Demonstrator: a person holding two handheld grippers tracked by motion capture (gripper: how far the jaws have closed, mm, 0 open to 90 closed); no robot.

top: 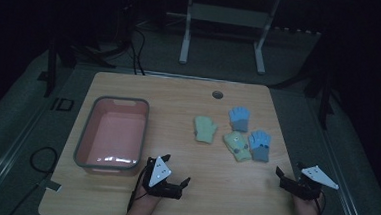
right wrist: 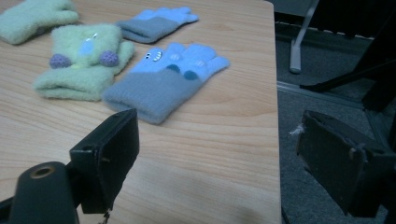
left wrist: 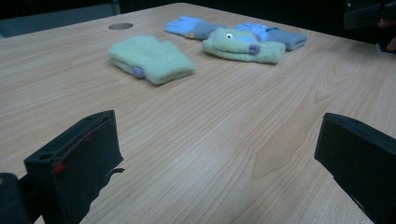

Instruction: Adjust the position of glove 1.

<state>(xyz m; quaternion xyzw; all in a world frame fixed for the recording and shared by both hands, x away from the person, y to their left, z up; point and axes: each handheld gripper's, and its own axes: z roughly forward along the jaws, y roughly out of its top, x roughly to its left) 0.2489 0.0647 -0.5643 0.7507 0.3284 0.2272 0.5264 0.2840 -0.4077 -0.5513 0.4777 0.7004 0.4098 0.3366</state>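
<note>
the left tool (top: 176, 179) sat nearest, at the front edge of the bench (top: 189, 92), its jaws wide apart with nothing between them; the left gripper view showed only bare wood grain in the gap. the right tool (top: 288, 179) hovered at the front right corner, jaws likewise spread and empty, one of them hanging past the bench edge over the grey floor in the right gripper view. the four small gloves lay untouched right of centre: a plain green mitten (top: 204, 129), a green glove with purple dots (top: 238, 145) just beside it, a blue and grey glove (top: 260, 145) touching that one on its right, and a second blue glove (top: 239, 118) a little farther back. the pink tub (top: 112, 134) with its grey rim stood empty on the left, well apart from them. judging by this, the work looked barely begun: nothing had been picked up, and if the gloves were meant for the tub, all four remained to go. they looked soft, fuzzy and flat, likely to sag when pinched.
</note>
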